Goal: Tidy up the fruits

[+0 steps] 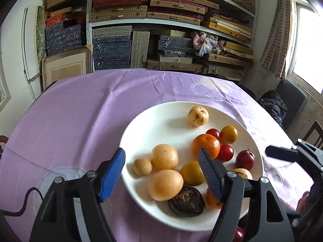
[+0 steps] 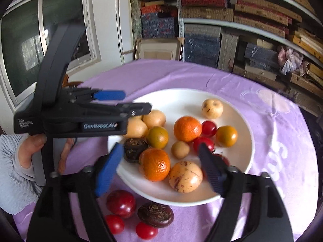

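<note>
A white plate [image 1: 153,121] on the purple tablecloth holds several fruits: tan round fruits [image 1: 164,156], an orange [image 1: 205,145], red plums [image 1: 244,159] and a dark water chestnut [image 1: 186,201]. My left gripper [image 1: 161,173] is open and empty above the plate's near left part. In the right wrist view the plate [image 2: 238,157] holds the same fruits, with an orange [image 2: 155,164] nearest. My right gripper [image 2: 161,167] is open and empty over the plate's near edge. Off the plate lie a red plum [image 2: 120,203], a water chestnut [image 2: 155,214] and two small red fruits [image 2: 146,230].
The left gripper's body [image 2: 80,117] crosses the right wrist view at left, over the plate's rim. A clear glass dish [image 1: 60,173] lies left of the plate. Shelves of boxes [image 1: 171,30] stand behind the table. A chair [image 1: 313,135] is at right.
</note>
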